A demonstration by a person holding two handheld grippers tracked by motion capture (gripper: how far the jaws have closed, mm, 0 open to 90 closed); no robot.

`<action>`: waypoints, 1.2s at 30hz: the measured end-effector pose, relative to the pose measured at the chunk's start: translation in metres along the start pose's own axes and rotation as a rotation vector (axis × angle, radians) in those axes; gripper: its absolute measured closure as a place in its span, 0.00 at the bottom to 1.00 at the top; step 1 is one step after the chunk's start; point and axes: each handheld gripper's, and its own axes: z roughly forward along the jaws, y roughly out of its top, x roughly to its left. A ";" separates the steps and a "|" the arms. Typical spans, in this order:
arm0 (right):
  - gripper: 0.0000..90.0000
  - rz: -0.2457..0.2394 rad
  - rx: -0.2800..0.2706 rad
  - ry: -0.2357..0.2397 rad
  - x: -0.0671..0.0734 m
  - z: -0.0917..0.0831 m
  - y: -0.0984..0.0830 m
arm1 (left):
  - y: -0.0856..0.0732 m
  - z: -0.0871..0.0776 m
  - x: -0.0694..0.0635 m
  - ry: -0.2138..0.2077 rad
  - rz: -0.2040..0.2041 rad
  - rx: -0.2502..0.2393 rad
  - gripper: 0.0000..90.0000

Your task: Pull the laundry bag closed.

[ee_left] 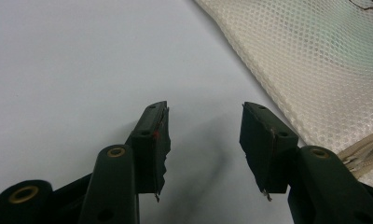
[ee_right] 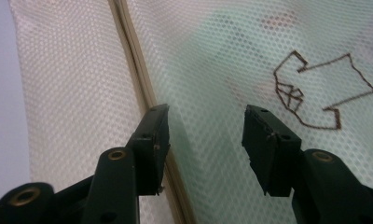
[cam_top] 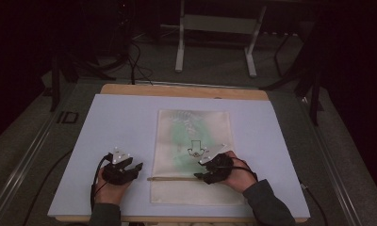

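Observation:
A white mesh bag [cam_top: 177,136] lies flat on a pale mat [cam_top: 116,122], with something greenish showing through the mesh. A tan zipper [cam_top: 172,178] runs across its near part, and a brown stitched outline [cam_top: 195,149] marks its middle. My right gripper [cam_top: 199,169] is over the bag by the zipper's right end. In the right gripper view, my right gripper [ee_right: 207,112] is open above the mesh bag [ee_right: 72,70], with the zipper [ee_right: 138,79] beside its left jaw and the outline [ee_right: 315,88] to the right. My left gripper [cam_top: 135,163] rests on the mat left of the bag. My left gripper [ee_left: 205,109] is open and empty, with the bag [ee_left: 315,56] at the right.
The mat covers a wooden tabletop [cam_top: 177,90] whose far edge shows beyond it. Behind the table, a metal frame [cam_top: 215,28] stands on a dark floor with cables [cam_top: 135,61]. Bare mat lies to either side of the bag.

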 end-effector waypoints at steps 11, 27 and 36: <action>0.59 -0.031 0.011 0.029 0.007 0.011 0.013 | 0.000 0.000 0.000 -0.002 0.002 0.001 0.57; 0.69 -0.079 0.018 0.070 0.014 0.022 0.029 | 0.000 0.001 0.000 -0.006 0.001 0.001 0.57; 0.71 -0.102 0.012 0.095 0.019 0.032 0.041 | 0.000 0.001 0.000 -0.007 0.002 0.002 0.57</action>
